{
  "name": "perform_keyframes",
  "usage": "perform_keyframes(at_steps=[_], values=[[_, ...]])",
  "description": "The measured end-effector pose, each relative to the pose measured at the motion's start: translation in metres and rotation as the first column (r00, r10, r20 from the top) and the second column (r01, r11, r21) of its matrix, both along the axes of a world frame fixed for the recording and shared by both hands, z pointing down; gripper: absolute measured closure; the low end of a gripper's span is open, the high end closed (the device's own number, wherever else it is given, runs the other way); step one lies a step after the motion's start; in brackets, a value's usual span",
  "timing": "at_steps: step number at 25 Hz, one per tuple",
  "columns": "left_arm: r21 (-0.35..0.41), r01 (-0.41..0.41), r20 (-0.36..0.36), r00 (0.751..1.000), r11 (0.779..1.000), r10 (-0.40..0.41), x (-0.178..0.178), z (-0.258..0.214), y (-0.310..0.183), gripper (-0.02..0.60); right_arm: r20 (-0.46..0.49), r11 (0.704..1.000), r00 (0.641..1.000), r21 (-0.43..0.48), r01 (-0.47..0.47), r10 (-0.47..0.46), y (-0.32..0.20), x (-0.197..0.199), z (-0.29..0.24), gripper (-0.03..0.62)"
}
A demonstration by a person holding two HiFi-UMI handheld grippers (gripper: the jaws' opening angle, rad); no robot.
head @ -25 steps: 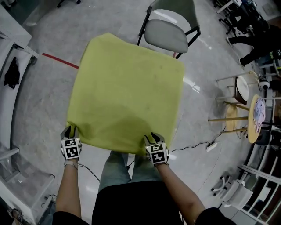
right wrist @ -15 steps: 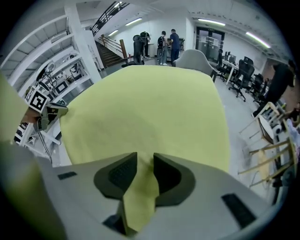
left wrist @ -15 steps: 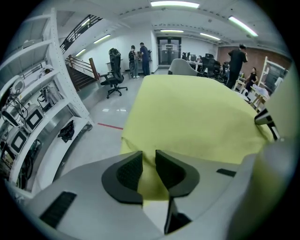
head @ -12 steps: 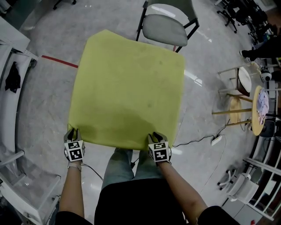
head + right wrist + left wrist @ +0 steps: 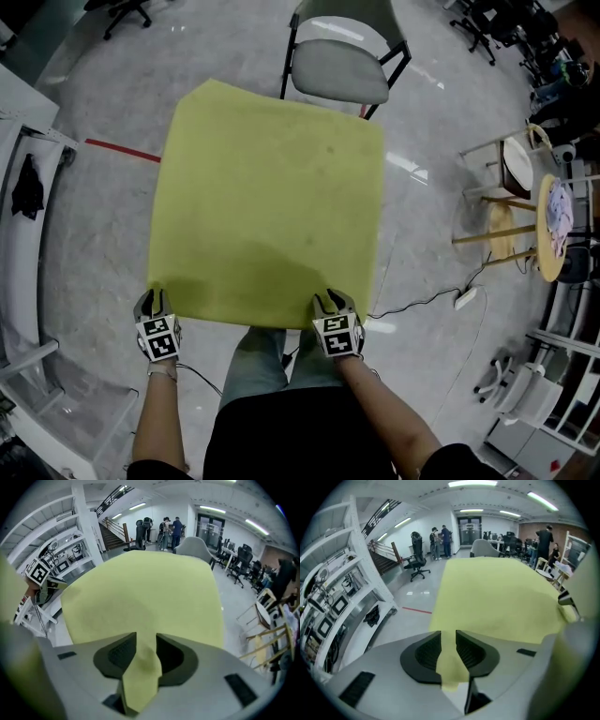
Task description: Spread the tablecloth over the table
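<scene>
Above grey floor (image 5: pixel 84 225), both hand-held grippers (image 5: pixel 152 298) (image 5: pixel 330 300) clamp tablecloth (image 5: pixel 272 197) corners.

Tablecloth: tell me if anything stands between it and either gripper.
Nothing visible does. The left gripper and the right gripper each pinch a near corner of the tablecloth, with the cloth directly between their pads. The table is hidden beneath the spread cloth.

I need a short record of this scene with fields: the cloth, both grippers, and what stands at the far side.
tablecloth: yellow-green, spread out flat
left gripper: shut on its near left corner
right gripper: shut on its near right corner
chair: grey seat, past the far edge
</scene>
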State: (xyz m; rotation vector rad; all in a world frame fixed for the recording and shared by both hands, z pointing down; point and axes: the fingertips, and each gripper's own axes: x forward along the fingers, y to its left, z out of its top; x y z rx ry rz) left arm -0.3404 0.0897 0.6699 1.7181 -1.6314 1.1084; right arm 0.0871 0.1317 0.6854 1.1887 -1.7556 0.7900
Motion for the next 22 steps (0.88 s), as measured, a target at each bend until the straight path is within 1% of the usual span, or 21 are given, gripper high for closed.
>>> perform_keyframes(at_steps=[2,4,6,8,11,13,15,18,22], values=[[0.041,-0.109,0.001,0.994,0.993,0.109,0.025,-0.006,-0.020,0.475,-0.027,0.999,1.000,0.038,-0.011,0.012,-0.015,0.011,-0.004,0.444],[0.051,-0.210,-0.013,0.977,0.976,0.211,0.050,-0.002,-0.035,0.443,-0.042,0.999,0.999,0.051,-0.020,0.022,-0.028,0.019,-0.003,0.435],[0.057,-0.271,-0.029,0.962,0.961,0.273,0.070,0.002,-0.052,0.437,-0.055,0.997,0.998,0.069,-0.029,0.033,-0.044,0.024,-0.004,0.428],[0.062,-0.298,-0.031,0.953,0.952,0.301,0.085,0.005,-0.069,0.436,-0.069,0.994,0.997,0.100,-0.035,0.042,-0.063,0.030,-0.008,0.425],[0.083,-0.338,-0.007,0.941,0.937,0.340,0.097,0.005,-0.101,0.434,-0.070,0.989,0.996,0.141,-0.040,0.051,-0.098,0.038,-0.011,0.416],[0.119,-0.377,0.016,0.926,0.919,0.378,0.104,-0.001,-0.138,0.434,-0.065,0.984,0.997,0.173,-0.031,0.043,-0.135,0.043,-0.014,0.407],[0.159,-0.395,0.020,0.918,0.905,0.397,0.112,-0.010,-0.185,0.432,-0.077,0.976,0.997,0.218,-0.011,0.029,-0.182,0.049,-0.024,0.401],[0.196,-0.382,-0.005,0.920,0.903,0.391,0.123,-0.021,-0.245,0.431,-0.089,0.961,0.995,0.275,-0.010,0.036,-0.245,0.056,-0.039,0.399],[0.243,-0.368,-0.010,0.924,0.898,0.381,0.136,-0.034,-0.305,0.430,-0.075,0.962,0.995,0.269,-0.042,0.065,-0.295,0.065,-0.034,0.400]])
